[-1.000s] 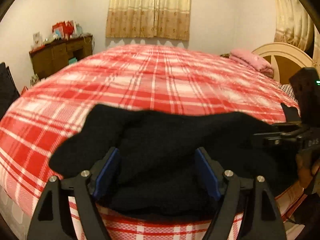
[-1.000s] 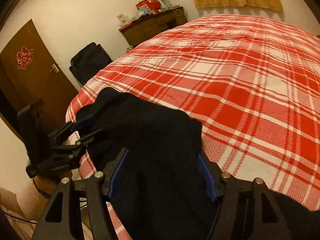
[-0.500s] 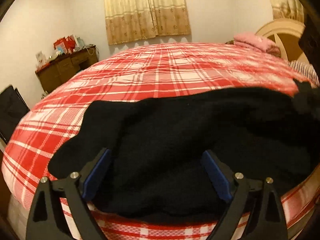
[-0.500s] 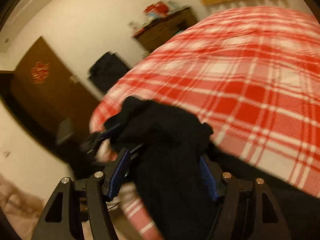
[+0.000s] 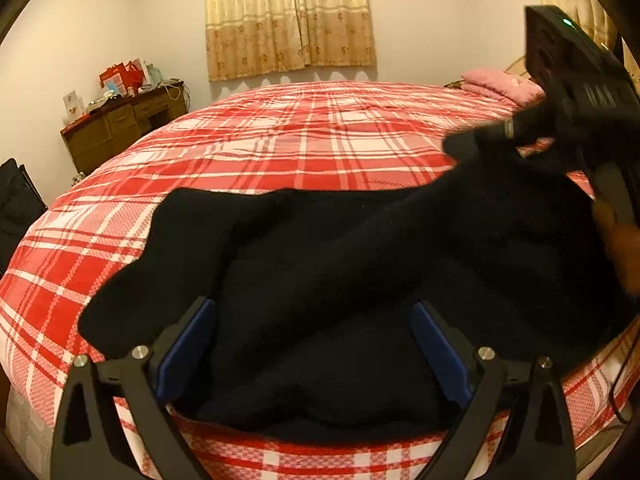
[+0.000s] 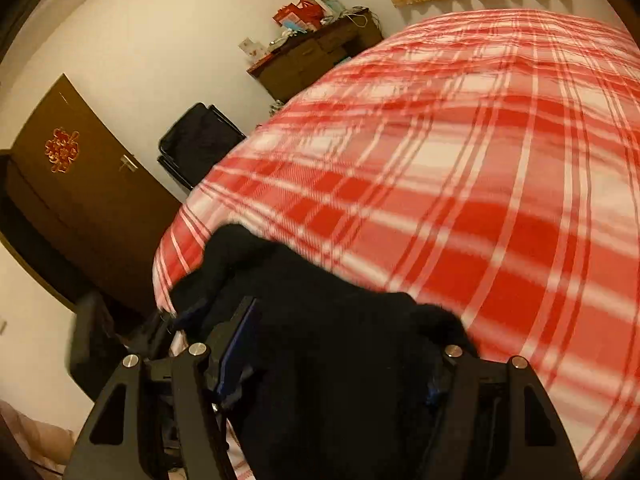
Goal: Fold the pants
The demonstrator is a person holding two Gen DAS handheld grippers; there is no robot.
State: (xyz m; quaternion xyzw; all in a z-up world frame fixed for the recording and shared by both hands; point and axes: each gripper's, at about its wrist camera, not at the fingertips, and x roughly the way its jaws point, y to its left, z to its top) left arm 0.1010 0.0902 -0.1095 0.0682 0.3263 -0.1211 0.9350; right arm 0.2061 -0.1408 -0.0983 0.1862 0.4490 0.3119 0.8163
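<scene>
The black pants (image 5: 360,280) lie in a heap on the near edge of the bed (image 5: 304,148) with its red checked cover. The left gripper (image 5: 314,344) is spread wide, with the pants between its blue pads (image 5: 186,350), and the pads do not squeeze. At about two o'clock from it, the right gripper (image 6: 340,360) pinches a bunch of the pants and holds it up off the bed. A brown dresser (image 5: 120,128) stands at ten o'clock.

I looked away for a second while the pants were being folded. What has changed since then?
The left gripper spread its jaws, letting go of the black pants. The right gripper lifted its bunch of pants up over the plaid bed. The rest of the pants stayed put.
</scene>
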